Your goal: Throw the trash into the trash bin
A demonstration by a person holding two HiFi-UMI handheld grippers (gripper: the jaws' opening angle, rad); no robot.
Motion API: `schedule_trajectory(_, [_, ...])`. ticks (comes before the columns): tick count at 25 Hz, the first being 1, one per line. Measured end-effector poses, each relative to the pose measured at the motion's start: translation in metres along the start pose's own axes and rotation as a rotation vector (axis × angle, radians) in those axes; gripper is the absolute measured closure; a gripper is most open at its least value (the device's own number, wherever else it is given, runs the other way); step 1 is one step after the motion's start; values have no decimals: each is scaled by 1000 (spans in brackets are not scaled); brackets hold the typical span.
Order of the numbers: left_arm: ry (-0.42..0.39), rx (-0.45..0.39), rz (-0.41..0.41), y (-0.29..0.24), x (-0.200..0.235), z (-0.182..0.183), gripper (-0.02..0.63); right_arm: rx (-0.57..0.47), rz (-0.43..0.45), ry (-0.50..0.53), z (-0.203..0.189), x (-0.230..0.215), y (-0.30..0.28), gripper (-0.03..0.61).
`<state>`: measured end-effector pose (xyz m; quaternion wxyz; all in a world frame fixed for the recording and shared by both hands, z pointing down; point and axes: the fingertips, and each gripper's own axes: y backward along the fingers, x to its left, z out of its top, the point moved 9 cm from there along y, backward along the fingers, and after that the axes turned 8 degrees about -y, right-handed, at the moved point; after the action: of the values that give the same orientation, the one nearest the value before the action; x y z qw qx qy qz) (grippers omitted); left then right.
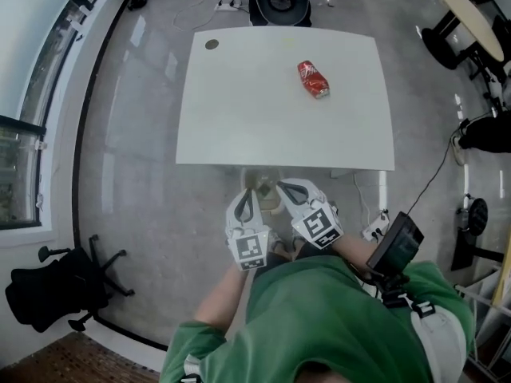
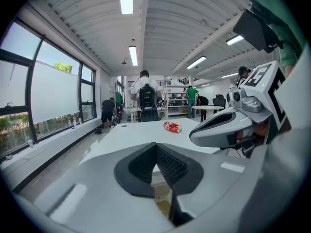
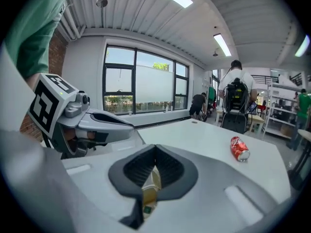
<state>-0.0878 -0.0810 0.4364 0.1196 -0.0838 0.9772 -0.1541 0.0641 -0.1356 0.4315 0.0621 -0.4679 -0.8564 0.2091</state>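
While your left gripper (image 1: 246, 203) and right gripper (image 1: 292, 192) hang closed and empty at the white table's (image 1: 239, 118) six o'clock edge, the crushed red soda can (image 1: 313, 79) lies ungrasped toward one o'clock, likely awaiting your reach.

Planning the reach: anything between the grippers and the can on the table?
Nothing visible. The can lies alone on the table, toward its far side. The left gripper and the right gripper are at the near edge, and only bare tabletop lies between them and the can.

A can (image 1: 313, 79) lies far right on the table (image 1: 239, 110); left gripper (image 1: 247, 195) beside right gripper (image 1: 286, 187) before its near edge.
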Motion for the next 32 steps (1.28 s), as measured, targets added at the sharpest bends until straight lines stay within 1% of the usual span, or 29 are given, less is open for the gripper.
schedule_trajectory(4, [0, -74, 0, 16, 3, 29, 609, -76, -27, 28, 25, 9, 23, 575])
schedule_trajectory(10, [7, -151, -9, 36, 4, 54, 609, -171, -61, 34, 48, 22, 53, 575])
schedule_trajectory(13, [5, -188, -14, 46, -3, 66, 608, -203, -61, 28, 54, 25, 71, 575])
schedule_trajectory(17, [10, -218, -21, 58, -12, 76, 609, -242, -64, 12, 60, 28, 91, 575])
schedule_trajectory(21, [33, -263, -36, 70, -19, 95, 609, -276, -69, -2, 66, 32, 110, 575])
schedule_trajectory(24, [47, -278, -28, 78, -26, 96, 608, -286, -74, -3, 65, 34, 121, 575])
schedule_trajectory(30, [20, -269, -56, 85, -35, 103, 608, -300, -95, 8, 61, 34, 134, 575])
schedule_trajectory(32, [20, -273, -69, 84, -39, 104, 607, -309, -105, -10, 62, 34, 138, 575])
